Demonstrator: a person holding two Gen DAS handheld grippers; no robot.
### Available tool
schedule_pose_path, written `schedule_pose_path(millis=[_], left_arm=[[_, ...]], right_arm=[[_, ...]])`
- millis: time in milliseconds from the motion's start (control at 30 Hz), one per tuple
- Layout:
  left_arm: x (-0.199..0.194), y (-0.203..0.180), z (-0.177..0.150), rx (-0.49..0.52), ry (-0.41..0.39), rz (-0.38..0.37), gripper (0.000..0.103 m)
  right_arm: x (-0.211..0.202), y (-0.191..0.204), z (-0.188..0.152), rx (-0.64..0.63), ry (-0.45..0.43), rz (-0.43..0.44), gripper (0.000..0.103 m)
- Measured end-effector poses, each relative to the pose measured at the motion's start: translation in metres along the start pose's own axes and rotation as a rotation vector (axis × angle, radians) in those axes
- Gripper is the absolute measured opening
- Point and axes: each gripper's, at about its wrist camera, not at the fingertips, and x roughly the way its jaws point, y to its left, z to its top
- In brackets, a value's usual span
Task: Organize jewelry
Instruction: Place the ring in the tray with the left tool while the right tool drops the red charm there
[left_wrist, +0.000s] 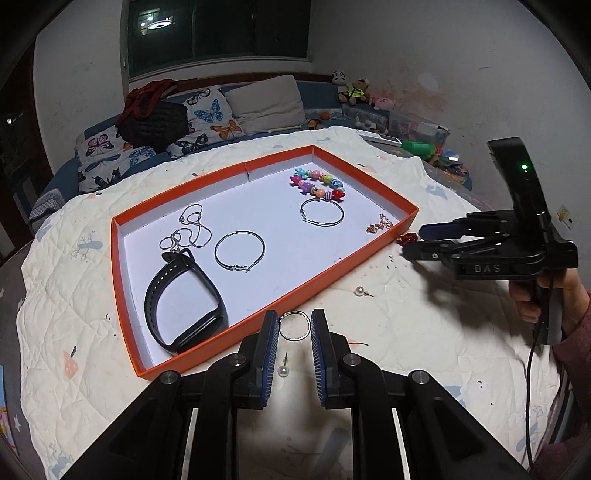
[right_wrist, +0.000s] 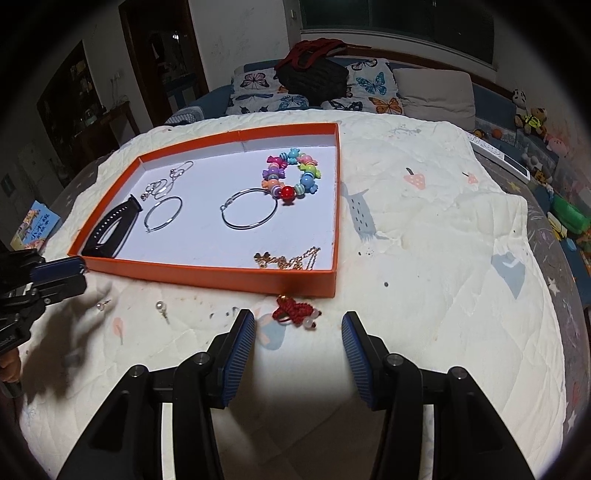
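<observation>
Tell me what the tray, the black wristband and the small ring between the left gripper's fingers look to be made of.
Tray: likely cardboard, matte orange walls, white floor, folded seam in the far wall.
Black wristband: probably silicone or rubber, matte, a row of punched holes.
Small ring: appears metal, silvery, thin and shiny; held in the left gripper.

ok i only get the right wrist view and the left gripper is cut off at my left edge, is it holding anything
Observer: Yes. In the left wrist view the left gripper has a silver ring between its pads, which look closed on it.
Operator: is it over the tray
Observer: No. The ring shows against the quilt, just outside the near wall of the orange tray.
Operator: anything else near it
Observer: A pearl stud lies on the quilt between the left fingers, nearer the camera than the ring.
</observation>
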Motion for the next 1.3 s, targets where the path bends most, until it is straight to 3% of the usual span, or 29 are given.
schedule_pose_path(millis=[133, 267, 667, 867, 1033, 1300], left_arm=[[-0.002, 0.0, 0.0, -0.002, -0.004, -0.004, 0.019], [-0.002, 0.001, 0.001, -0.003, -0.004, -0.001, 0.019], [-0.01, 0.004, 0.009, -0.016, -0.024, 0.007, 0.019], [-0.012, 0.006, 0.032, -0.011, -0.061, -0.003, 0.019], [0.002, 0.01, 0.054, -0.026, -0.058, -0.02, 0.019], [0.043, 0.008, 0.071, -0.02, 0.002, -0.052, 0.019]], right_arm=[[0.002, 0.003, 0.002, -0.025, -0.001, -0.016, 0.042], [0.001, 0.008, 0.001, -0.044, -0.002, -0.031, 0.025], [-0.018, 0.015, 0.0, -0.056, -0.038, 0.008, 0.021], [-0.033, 0.015, 0.009, -0.057, -0.08, 0.035, 0.021], [-0.032, 0.014, 0.029, -0.057, -0.108, 0.056, 0.021], [-0.004, 0.017, 0.052, -0.101, -0.083, 0.051, 0.021]])
